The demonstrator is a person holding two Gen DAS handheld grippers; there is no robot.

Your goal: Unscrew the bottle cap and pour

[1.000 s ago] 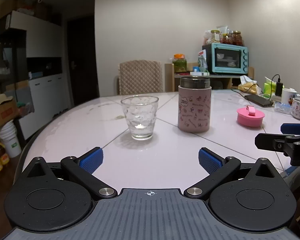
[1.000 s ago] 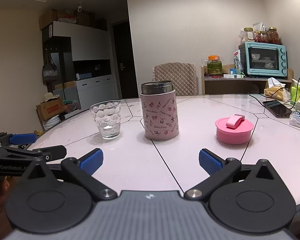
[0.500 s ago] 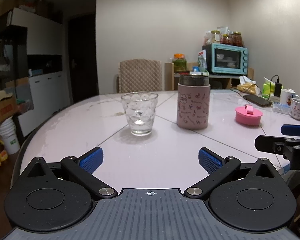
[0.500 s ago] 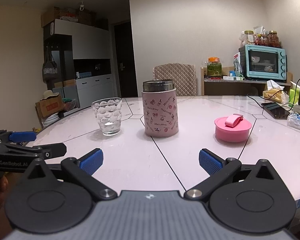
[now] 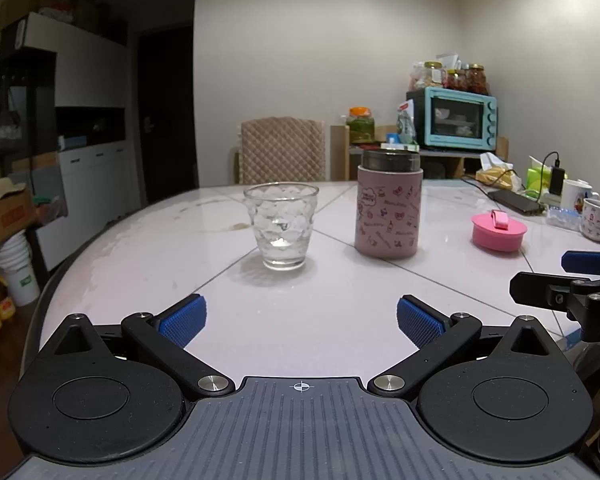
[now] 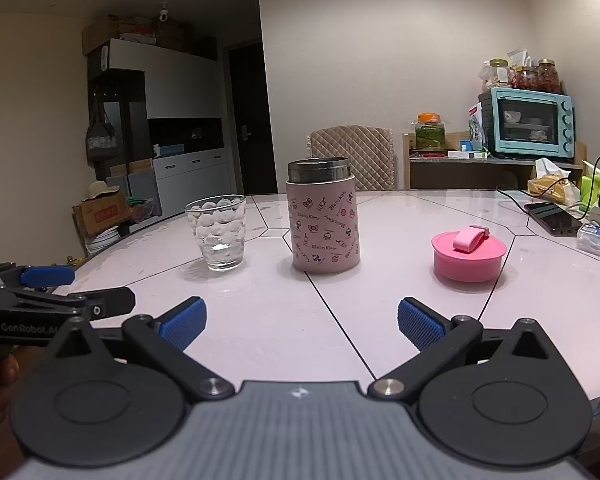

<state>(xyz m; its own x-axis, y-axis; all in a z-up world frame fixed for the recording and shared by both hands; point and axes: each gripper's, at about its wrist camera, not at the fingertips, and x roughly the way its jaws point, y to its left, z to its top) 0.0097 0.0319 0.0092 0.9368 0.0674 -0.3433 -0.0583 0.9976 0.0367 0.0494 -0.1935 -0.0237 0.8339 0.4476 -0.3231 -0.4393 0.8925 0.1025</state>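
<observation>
With both the left gripper (image 5: pixel 298 322) and right gripper (image 6: pixel 299 322) spread empty, the uncapped bottle (image 6: pixel 323 216) ahead of the fingers could tip if clamped off-centre.

The short pink cylindrical flask with a steel rim (image 6: pixel 323 224), standing at the centre of the frame in the right wrist view, carries "Hello Kitty" printed many times over its side among small cartoon drawings. At the lower left of the same view, the black body of the left gripper (image 6: pixel 78 294) bears pale lettering reading "GenRobot.AI". The cardboard box (image 6: pixel 102 212) at the left has red print too small to read.
</observation>
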